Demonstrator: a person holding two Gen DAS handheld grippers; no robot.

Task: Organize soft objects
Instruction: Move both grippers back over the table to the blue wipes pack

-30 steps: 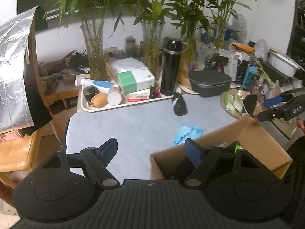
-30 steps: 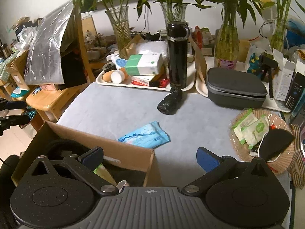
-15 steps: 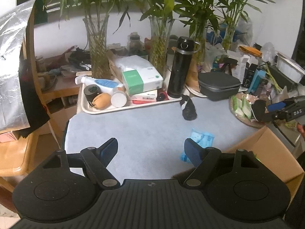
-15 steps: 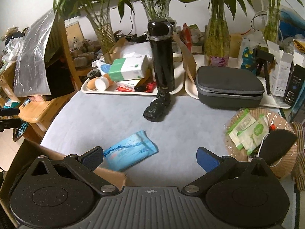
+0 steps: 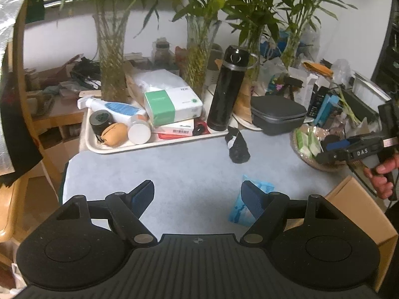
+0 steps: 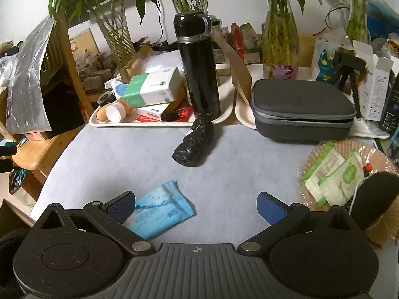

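A blue soft tissue pack lies on the grey table near its front; it also shows in the left wrist view, partly behind my left gripper's right finger. A black rolled soft bundle lies further back, in front of the black flask; it shows in the left wrist view too. My left gripper is open and empty above the table. My right gripper is open and empty, its left finger just over the pack's near end. The cardboard box stands at the front right.
A white tray with boxes and bottles, a grey zip case, glass vases with bamboo line the back. A woven plate with green sachets sits at the right. A wooden chair stands left.
Both grippers moved up and forward from over the cardboard box toward the table; the box slid out of the right wrist view and the blue pack and black bundle came closer.
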